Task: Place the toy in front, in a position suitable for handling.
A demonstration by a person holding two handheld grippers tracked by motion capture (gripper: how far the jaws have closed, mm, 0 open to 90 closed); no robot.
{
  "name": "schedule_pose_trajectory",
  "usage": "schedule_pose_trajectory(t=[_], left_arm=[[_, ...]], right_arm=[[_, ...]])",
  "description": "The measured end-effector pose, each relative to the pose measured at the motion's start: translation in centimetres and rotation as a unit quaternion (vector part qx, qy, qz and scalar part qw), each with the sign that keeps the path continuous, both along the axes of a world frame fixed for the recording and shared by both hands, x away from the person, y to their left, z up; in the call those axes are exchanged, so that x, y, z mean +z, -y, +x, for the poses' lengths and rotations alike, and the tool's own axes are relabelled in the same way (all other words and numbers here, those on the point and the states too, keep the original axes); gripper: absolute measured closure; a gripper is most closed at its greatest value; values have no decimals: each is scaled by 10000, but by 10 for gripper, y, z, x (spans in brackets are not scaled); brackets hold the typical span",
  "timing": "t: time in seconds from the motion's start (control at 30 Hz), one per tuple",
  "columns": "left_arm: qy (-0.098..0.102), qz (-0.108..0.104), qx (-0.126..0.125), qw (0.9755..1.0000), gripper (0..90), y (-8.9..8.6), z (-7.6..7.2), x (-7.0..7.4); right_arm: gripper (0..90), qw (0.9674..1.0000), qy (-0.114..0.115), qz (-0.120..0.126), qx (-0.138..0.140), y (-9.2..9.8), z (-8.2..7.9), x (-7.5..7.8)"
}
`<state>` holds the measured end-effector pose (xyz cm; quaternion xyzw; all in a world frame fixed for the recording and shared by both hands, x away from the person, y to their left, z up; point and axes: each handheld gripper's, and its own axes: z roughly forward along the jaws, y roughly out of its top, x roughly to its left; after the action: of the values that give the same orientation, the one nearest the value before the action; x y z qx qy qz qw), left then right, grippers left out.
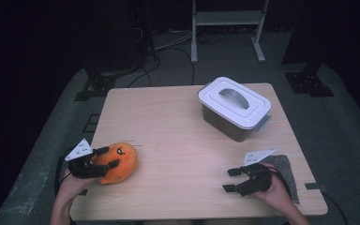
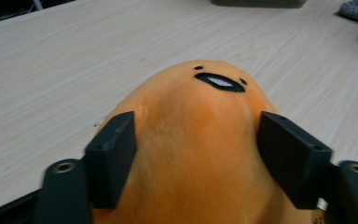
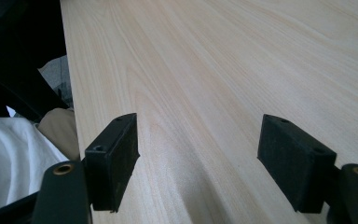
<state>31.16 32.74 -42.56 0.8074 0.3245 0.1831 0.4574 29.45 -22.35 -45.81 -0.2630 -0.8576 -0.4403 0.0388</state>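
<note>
An orange plush toy [image 1: 120, 162] with a small stitched face lies near the front left corner of the wooden table [image 1: 168, 122]. My left gripper [image 1: 111, 157] has its two jaws on either side of the toy. In the left gripper view both black pads press into the sides of the plush [image 2: 196, 126], so my left gripper [image 2: 198, 154] is shut on it. At the front right, my right gripper [image 1: 228, 180] stands open just above the table. The right gripper view has only bare wood between the jaws of my right gripper [image 3: 198, 158].
A grey box with a white handled lid [image 1: 234, 108] stands at the back right. A grey cloth [image 1: 286, 171] lies under the right hand near the right edge. The table's front edge [image 3: 72, 116] is close to the right gripper's left.
</note>
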Motion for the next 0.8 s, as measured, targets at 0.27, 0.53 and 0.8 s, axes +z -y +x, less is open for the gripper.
schedule_pose_trajectory(t=[0.27, 0.53, 0.8], left_arm=[[-26, -53, 72, 10000, 463, -3, 1, -5], [-21, 109, 37, 9999, 573, 0, -1, 0], [166, 116, -80, 9998, 648, 4, -3, 10]], right_arm=[[277, 10000, -15, -17, -22, 0, 0, 0], [277, 10000, 4, -22, -8, 0, -1, 0], [278, 10000, 4, -8, 17, 0, -1, 1]])
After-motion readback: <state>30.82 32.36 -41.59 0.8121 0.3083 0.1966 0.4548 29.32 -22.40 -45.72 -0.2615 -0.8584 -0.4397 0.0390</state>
